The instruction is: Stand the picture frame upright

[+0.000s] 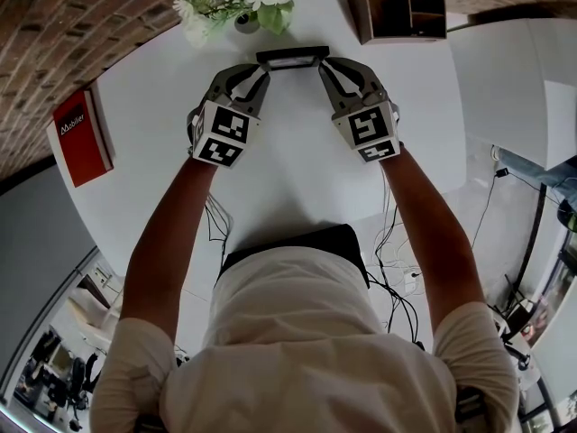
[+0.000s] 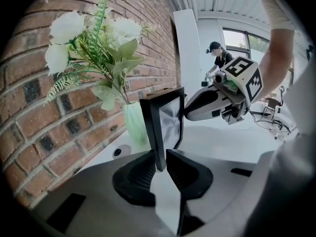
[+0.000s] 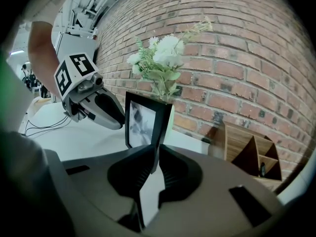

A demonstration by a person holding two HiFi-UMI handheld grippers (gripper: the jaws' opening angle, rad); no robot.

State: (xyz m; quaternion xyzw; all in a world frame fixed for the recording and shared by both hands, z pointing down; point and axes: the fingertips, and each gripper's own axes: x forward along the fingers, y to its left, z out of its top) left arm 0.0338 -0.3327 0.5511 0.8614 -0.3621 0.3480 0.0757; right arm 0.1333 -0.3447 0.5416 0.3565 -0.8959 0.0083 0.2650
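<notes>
We look down from above our own head at a white worktop (image 1: 297,170) with both of our arms stretched forward, a gripper in each hand. The picture frame (image 1: 292,58) stands upright at the far middle of the worktop, seen from above as a thin dark bar, with the left gripper (image 1: 255,75) at its left end and the right gripper (image 1: 332,73) at its right end. In the left gripper view, the frame's black side edge runs vertically between the two dark fingers (image 2: 136,174); they stand slightly apart around it, with a sliver of space on the right side, so they are not clamped on it. In the right gripper view, the frame's other side edge sits between that gripper's fingers (image 3: 131,174), which are closed tightly on it. The glass shows a faint grey reflection. We cannot see whether the frame's bottom edge rests on the worktop, because the grippers cover it. Just beyond the frame stands a pale green vase (image 2: 134,122) of white flowers (image 2: 94,38) and green leaves, set against a brick wall (image 2: 39,132). A wooden organiser (image 1: 397,7) with open compartments sits at the far right of the worktop. A red book (image 1: 81,138) lies near the left edge, well apart from the frame. In the distance, a person (image 2: 219,58) in a dark cap stands by a window.
</notes>
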